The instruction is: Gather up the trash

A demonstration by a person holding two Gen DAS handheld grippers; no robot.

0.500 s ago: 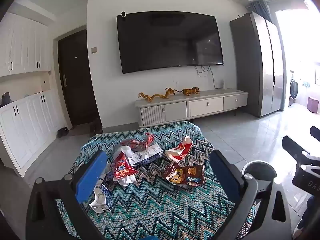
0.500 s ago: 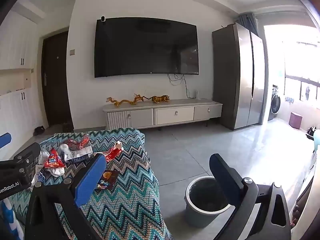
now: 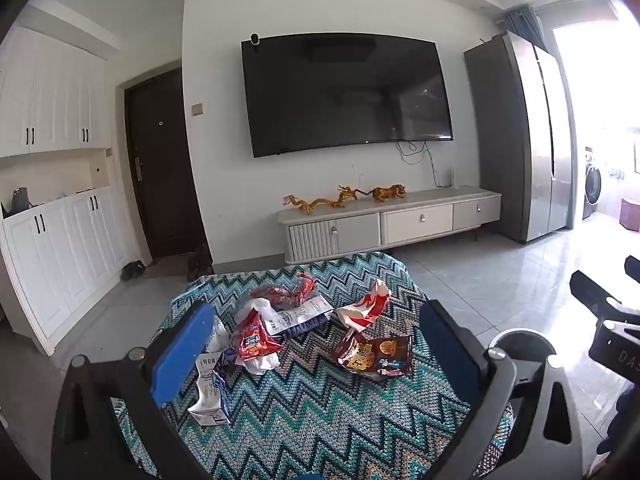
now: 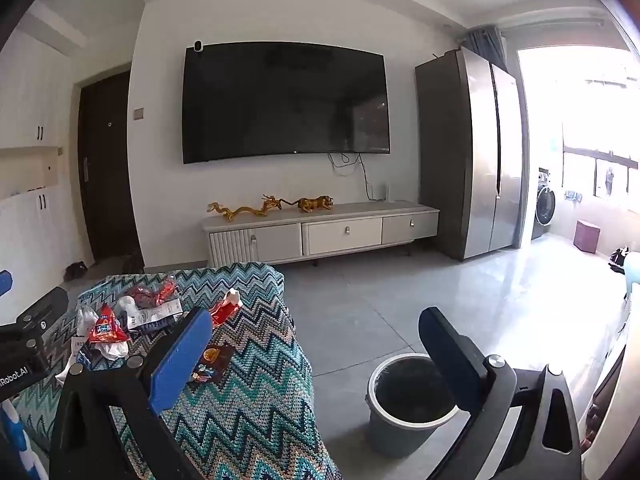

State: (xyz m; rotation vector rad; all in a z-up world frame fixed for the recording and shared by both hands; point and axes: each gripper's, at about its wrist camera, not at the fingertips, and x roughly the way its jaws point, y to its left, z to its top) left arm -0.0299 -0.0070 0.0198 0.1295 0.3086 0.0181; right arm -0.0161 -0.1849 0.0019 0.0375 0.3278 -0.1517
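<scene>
Several pieces of trash lie on a table under a zigzag cloth (image 3: 320, 412): a brown snack bag (image 3: 376, 354), a red-and-white wrapper (image 3: 366, 306), a red chip bag (image 3: 252, 338) on crumpled white tissue, a white paper label (image 3: 300, 316), a dark red wrapper (image 3: 286, 294) and a flattened carton (image 3: 210, 392). My left gripper (image 3: 316, 360) hovers open in front of the pile, holding nothing. My right gripper (image 4: 316, 360) is open and empty too, over the table's right edge. A grey bin (image 4: 408, 400) stands on the floor to the right of the table (image 4: 248, 408).
A TV console (image 3: 392, 222) with golden figurines stands at the far wall under a large television (image 3: 344, 92). A tall fridge (image 4: 476, 152) is at the right, white cabinets (image 3: 52, 248) at the left. Grey tiled floor (image 4: 384, 300) lies between table and console.
</scene>
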